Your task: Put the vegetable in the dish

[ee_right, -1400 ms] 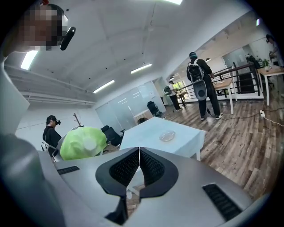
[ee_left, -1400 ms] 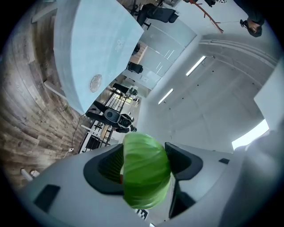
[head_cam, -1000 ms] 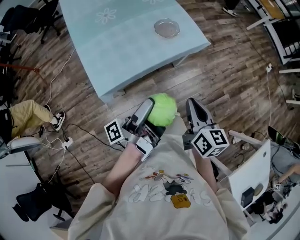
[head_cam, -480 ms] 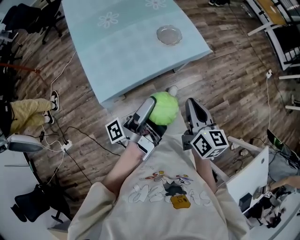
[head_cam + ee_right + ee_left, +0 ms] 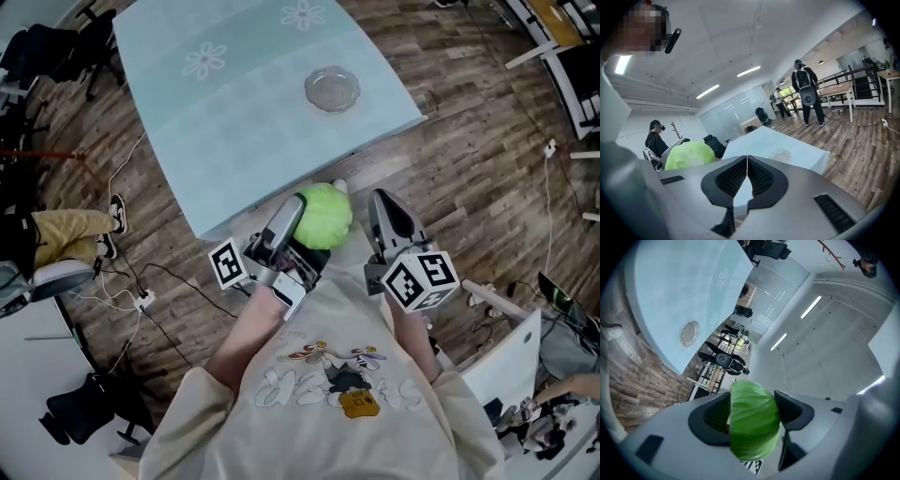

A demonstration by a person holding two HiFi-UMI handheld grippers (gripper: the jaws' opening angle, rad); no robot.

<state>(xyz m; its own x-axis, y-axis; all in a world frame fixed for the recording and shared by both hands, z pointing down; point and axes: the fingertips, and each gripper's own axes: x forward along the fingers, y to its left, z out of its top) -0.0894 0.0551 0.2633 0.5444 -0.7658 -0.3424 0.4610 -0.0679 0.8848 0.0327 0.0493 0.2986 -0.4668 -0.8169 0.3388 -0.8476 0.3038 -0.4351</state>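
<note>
A round, light green leafy vegetable sits between the jaws of my left gripper, which is shut on it above the wooden floor, just short of the table's near corner. From the left gripper view the vegetable fills the gap between both pads. My right gripper is beside it on the right, shut and holding nothing; its pads meet in the right gripper view. The clear glass dish lies near the right edge of the pale blue table, well beyond both grippers.
Cables trail over the wood floor at left, by a seated person's leg and black chairs. A white desk stands at lower right. Two people stand far off in the right gripper view.
Both grippers have moved towards the table with the vegetable still in the left one. The table's near corner and the dish now lie closer in the head view.
</note>
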